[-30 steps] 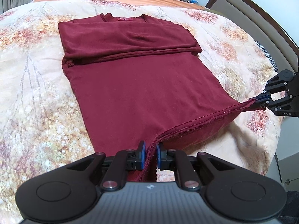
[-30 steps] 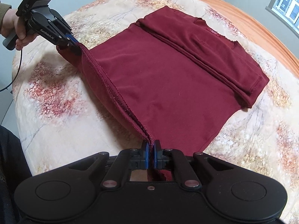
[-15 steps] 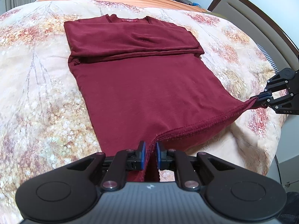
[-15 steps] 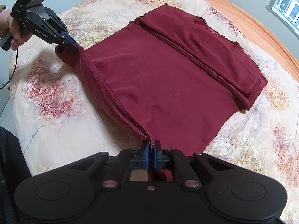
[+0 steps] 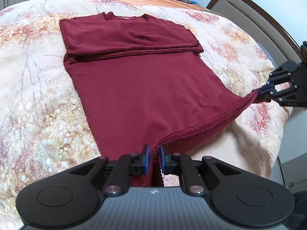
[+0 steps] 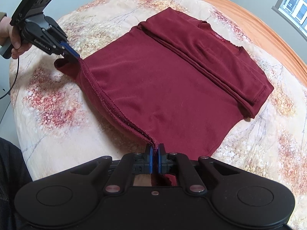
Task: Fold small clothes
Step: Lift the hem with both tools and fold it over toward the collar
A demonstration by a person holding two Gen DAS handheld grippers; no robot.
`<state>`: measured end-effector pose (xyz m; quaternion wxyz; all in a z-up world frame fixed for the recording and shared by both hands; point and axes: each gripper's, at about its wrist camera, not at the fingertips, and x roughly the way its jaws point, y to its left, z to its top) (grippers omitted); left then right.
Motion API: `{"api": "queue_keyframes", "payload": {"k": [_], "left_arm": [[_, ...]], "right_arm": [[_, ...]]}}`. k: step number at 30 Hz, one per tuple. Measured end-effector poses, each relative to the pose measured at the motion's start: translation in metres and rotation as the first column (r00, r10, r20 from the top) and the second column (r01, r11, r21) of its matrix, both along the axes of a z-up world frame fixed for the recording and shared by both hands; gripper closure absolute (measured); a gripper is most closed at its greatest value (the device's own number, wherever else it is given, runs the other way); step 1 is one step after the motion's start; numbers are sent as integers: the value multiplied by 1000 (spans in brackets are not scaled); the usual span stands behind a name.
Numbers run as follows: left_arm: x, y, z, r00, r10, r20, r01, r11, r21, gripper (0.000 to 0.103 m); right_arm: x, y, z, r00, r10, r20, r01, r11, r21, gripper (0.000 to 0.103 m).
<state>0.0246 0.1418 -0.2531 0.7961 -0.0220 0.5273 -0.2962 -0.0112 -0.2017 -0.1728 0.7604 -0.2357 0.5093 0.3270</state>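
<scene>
Maroon shirt [image 5: 145,88] hem corners pinched between both grippers' fingers [image 5: 146,158].

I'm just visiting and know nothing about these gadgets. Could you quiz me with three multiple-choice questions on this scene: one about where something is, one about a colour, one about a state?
1. Where does the shirt lie?
A. on a flowered bedspread
B. on a wooden floor
C. in a basket

2. What colour is the shirt?
A. navy blue
B. dark red
C. white

3. How is the shirt's bottom hem held?
A. lying loose, untouched
B. pinched at one corner only
C. pinched at both corners, one gripper each

Answers:
1 A, the bedspread with blossom print lies under it.
2 B, the whole cloth is dark red.
3 C, the left gripper and the right gripper each clamp a hem corner.
</scene>
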Motion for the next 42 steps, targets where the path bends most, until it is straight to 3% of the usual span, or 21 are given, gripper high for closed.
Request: {"api": "queue_keyframes", "payload": {"k": [5,9,16,18,24,30,37,42], "left_arm": [[-1,-10,-5,1000,-16,-6,16,998,62,91],[-6,-26,-6,996,-86,22,82,988,132,85],[-3,-42,-21,985,-169,-29,171,967,187,85],[-3,-43,-19,979,-201,-26,202,962,183,98],[-2,-35,5,983,-170,63,157,971,181,100],[15,-26,31,989,-97,112,84,990,115,100],[75,-21,64,983,-101,153,91,993,72,100],[132,-13,77,983,-119,138,116,993,29,100]], "right_arm": [[2,-3,-5,1000,10,-15,-10,1000,14,98],[1,-4,-6,1000,21,-22,-20,1000,23,98],[5,-4,-5,998,57,-24,-56,998,26,98],[6,-5,-5,998,64,-22,-64,998,30,98],[15,-12,1,998,64,-4,-64,996,57,98],[34,-23,17,999,46,19,-48,994,103,98],[83,-29,38,998,67,20,-69,986,150,98],[140,-36,47,993,105,-56,-91,973,213,98]]}}
